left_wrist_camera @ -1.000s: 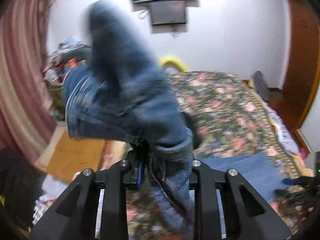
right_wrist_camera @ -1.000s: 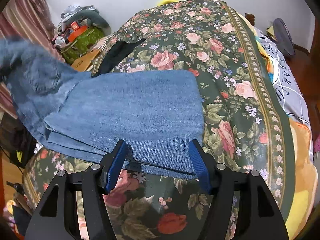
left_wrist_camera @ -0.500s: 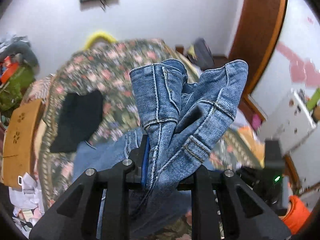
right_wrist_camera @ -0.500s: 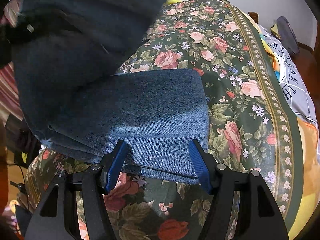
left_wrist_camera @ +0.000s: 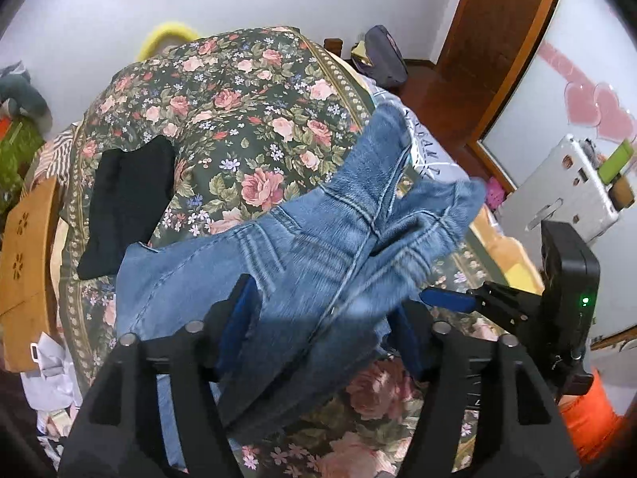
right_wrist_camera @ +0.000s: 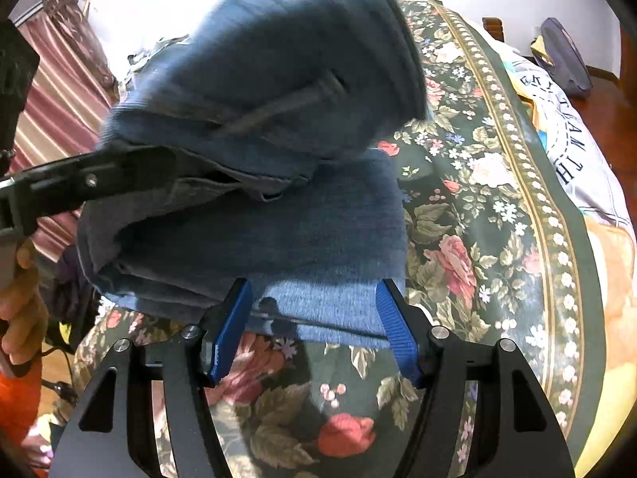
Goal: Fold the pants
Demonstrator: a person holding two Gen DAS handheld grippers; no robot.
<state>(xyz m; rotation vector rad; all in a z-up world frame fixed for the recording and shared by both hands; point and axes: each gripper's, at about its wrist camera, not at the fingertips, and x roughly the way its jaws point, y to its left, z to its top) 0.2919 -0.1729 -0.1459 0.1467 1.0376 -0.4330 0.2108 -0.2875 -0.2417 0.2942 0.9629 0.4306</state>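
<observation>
Since one second ago the jeans (left_wrist_camera: 318,247) came from the left over the bed (left_wrist_camera: 239,91), waist part now dropping on the folded legs (right_wrist_camera: 310,239) | left gripper (left_wrist_camera: 322,310): jaws just opened, denim loose between them | right gripper (right_wrist_camera: 314,318): half wide at the leg edge, holding nothing | black cloth (left_wrist_camera: 127,199) beside

Both mounted behind gripper fingers, angled steeply down, close over the jeans (left_wrist_camera: 302,263) and floral bedspread (right_wrist_camera: 493,239), shared.
</observation>
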